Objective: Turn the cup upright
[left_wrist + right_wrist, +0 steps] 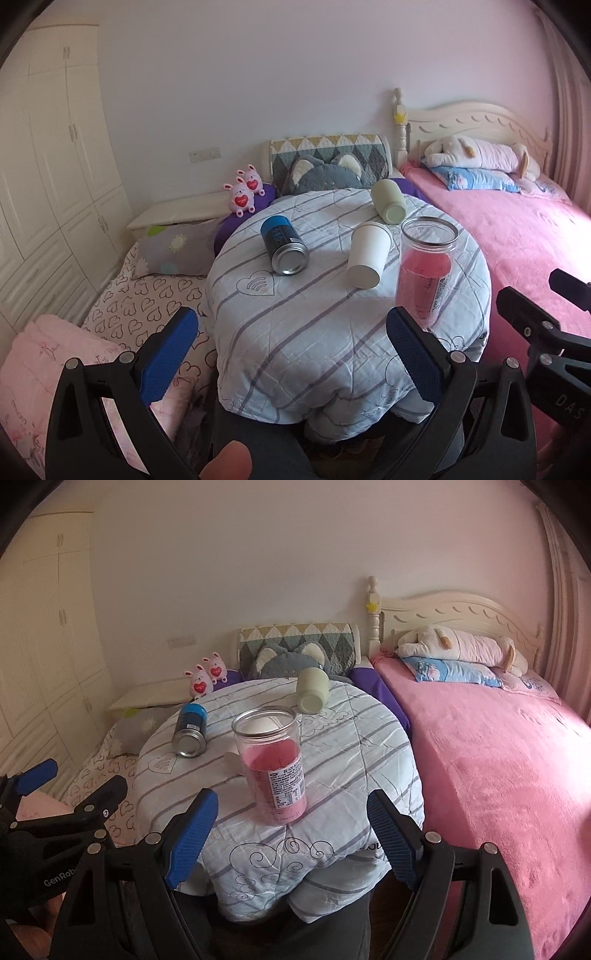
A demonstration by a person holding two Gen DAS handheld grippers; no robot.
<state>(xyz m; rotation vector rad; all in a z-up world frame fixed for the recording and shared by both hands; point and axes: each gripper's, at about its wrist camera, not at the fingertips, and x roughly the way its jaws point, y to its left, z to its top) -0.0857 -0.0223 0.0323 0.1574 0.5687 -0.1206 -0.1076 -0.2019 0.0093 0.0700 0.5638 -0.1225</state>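
A white paper cup [365, 254] lies on its side on the round table covered with a striped cloth [295, 325], its base toward me. In the right wrist view only a sliver of the white cup [232, 760] shows behind the clear jar. A blue can [282, 243] [190, 725] and a pale green cup [388, 201] [312, 690] also lie on their sides. A clear plastic jar with a pink label [424, 269] [275, 764] stands upright. My left gripper [291, 336] is open and empty, short of the table's near edge. My right gripper [291, 819] is open and empty, just in front of the jar.
A pink bed [498, 746] with plush toys lies to the right. A heart-patterned mattress [147, 299] and pillows lie to the left. A grey plush cushion [325, 173] and two pink bunny toys [245, 190] sit behind the table. A wardrobe [48, 166] stands far left.
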